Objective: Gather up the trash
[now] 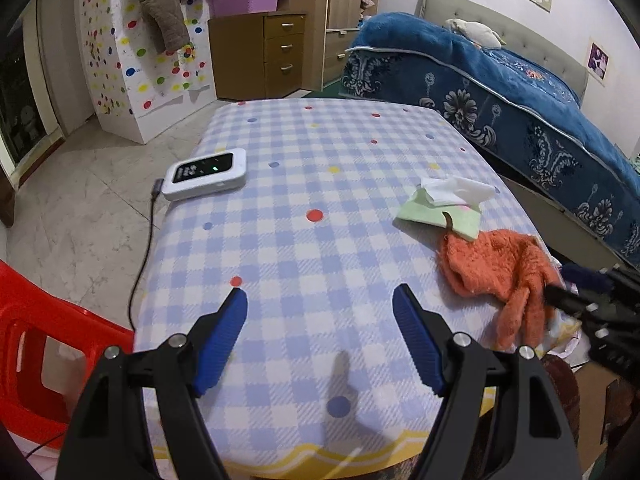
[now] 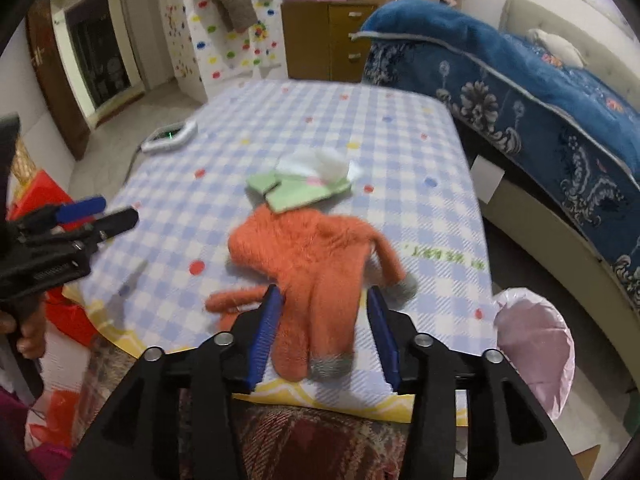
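An orange fuzzy glove (image 2: 316,264) lies near the table's front right corner; it also shows in the left wrist view (image 1: 504,276). Behind it lies a green tissue pack (image 2: 304,192) with white tissue (image 2: 324,162) sticking out, also in the left wrist view (image 1: 440,212). My right gripper (image 2: 322,300) is open, its blue pads on either side of the glove's fingers, not closed on them. My left gripper (image 1: 320,300) is open and empty above the checked tablecloth (image 1: 304,184), left of the glove.
A white device (image 1: 206,174) with a cable sits at the table's left edge. A red plastic stool (image 1: 36,340) stands at the left. A bin with a pink bag (image 2: 536,344) stands right of the table. A bed with a blue blanket (image 1: 520,108) is beyond.
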Demonstrator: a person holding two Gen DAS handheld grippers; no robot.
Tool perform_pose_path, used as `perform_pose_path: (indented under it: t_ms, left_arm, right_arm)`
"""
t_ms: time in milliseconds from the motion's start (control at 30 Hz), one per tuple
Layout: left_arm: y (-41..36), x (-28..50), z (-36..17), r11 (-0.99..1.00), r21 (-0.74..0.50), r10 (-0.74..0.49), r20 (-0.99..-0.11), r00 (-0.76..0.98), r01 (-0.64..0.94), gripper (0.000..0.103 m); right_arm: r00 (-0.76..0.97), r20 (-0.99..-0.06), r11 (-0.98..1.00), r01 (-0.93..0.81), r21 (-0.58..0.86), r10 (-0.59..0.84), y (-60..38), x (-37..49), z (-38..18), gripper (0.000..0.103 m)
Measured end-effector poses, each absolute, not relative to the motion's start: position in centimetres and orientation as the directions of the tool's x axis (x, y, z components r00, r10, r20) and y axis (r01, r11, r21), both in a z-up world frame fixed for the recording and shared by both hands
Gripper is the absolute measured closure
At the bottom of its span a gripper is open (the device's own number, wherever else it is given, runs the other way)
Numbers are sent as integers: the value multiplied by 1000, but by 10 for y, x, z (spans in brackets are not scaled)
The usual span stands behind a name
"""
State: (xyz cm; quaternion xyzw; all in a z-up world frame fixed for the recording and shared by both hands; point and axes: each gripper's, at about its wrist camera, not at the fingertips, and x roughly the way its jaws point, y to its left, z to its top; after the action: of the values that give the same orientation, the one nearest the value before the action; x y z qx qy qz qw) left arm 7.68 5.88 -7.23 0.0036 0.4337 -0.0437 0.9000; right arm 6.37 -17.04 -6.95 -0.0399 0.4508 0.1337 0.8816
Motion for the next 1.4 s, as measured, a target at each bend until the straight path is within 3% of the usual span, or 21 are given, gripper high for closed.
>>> perform_pose_path:
  t_ms: [367,600,833,1033,1400]
  left_arm:
    - [84,62,-41,999,-41,-24,-736,677,-10,27]
    - [61,58,-42,996,-87,-81,-738,670,25,26]
    - [31,85,-36,994,-34,-93,-734,673,100,25]
    - [21,102,-55,991,-81,-132,-755,642,108,24]
    - [-32,143,-83,968,-29,-170,-803,571,248,25]
  right_arm:
    - [725,-665,983,-150,103,180,-203,48,2,54]
    - [732,-637,969,-154,192,242,-198,35,3,54]
    - [744,-635,978,-146,147,206,-205,37,7,55]
    - [727,-659,978,-86,193,194,-232,47,-17,54]
    - [696,-698,981,-51,186,169,-254,59,-44,54]
